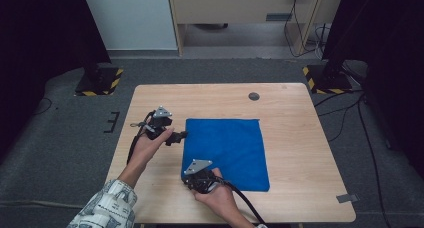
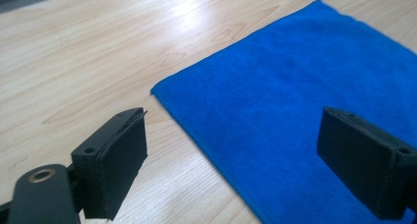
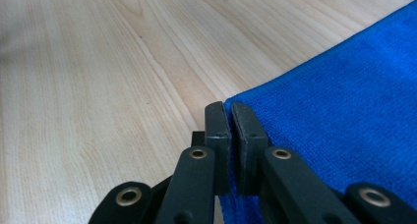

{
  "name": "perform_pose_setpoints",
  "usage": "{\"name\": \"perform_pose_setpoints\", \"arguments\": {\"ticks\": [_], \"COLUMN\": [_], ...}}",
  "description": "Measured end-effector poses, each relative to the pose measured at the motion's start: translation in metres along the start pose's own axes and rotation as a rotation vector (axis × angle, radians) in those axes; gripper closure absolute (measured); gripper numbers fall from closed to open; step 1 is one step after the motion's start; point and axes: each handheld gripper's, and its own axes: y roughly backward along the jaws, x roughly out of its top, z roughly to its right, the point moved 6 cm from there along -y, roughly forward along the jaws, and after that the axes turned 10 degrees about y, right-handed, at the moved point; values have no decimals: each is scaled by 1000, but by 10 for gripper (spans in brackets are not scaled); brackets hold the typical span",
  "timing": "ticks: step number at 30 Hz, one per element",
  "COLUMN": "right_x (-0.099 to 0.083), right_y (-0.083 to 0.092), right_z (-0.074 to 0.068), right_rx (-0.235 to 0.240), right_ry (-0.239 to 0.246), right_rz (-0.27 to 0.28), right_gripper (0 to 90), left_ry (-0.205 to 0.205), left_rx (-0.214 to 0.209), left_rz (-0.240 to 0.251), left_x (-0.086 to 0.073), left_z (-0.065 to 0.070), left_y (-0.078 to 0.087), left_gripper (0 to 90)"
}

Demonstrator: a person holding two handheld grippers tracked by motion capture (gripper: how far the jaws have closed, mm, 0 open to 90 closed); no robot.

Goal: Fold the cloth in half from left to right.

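While the flat blue microfibre cloth (image 1: 226,152) lay spread on the light wooden table (image 1: 300,153), the right gripper (image 3: 230,117) was pinched together on its near-left corner. The left gripper (image 2: 231,150) hovered at the far-left corner, jaws wide apart. Judgement: seat the left jaws squarely over that corner and clamp before lifting, both corners level.

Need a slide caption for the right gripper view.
Right gripper shut on the near corner of the blue cloth on the wooden table.

A plain blue cloth (image 1: 225,150) lies on the pale wood-grain table (image 1: 300,153).
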Motion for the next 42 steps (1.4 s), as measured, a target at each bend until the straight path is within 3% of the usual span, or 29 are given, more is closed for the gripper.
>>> {"name": "perform_pose_setpoints", "arguments": {"ticks": [6,10,18,20,27,32,36,38,42], "right_x": [-1,-4,-1,0,2,2,3,3,3], "right_y": [0,-1,-3,-3,-5,-5,-3,-2,0], "right_z": [-3,-4,-3,-2,-3,-6,-7,-7,-6], "right_rx": [6,7,5,9,14,17,14,15,16], "right_ry": [-39,-22,-10,-7,-14,-7,-12,-8,-7], "right_rz": [33,20,8,7,5,-7,1,-1,0], "right_gripper": [868,867,869,869,869,868,868,868,868], "left_ry": [14,13,28,42,35,33,69,96,84], "left_rx": [4,3,15,14,32,73,75,51,66], "left_rz": [6,-2,-31,-18,-81,-60,-56,-49,-64], "left_x": [3,7,19,21,15,14,10,10,6], "left_z": [-7,-12,-26,-31,-41,-49,-56,-57,-60], "left_y": [-2,-8,-32,-40,-73,-87,-94,-97,-101], "left_gripper": [117,140,278,318,409,495,508,508,512]}}
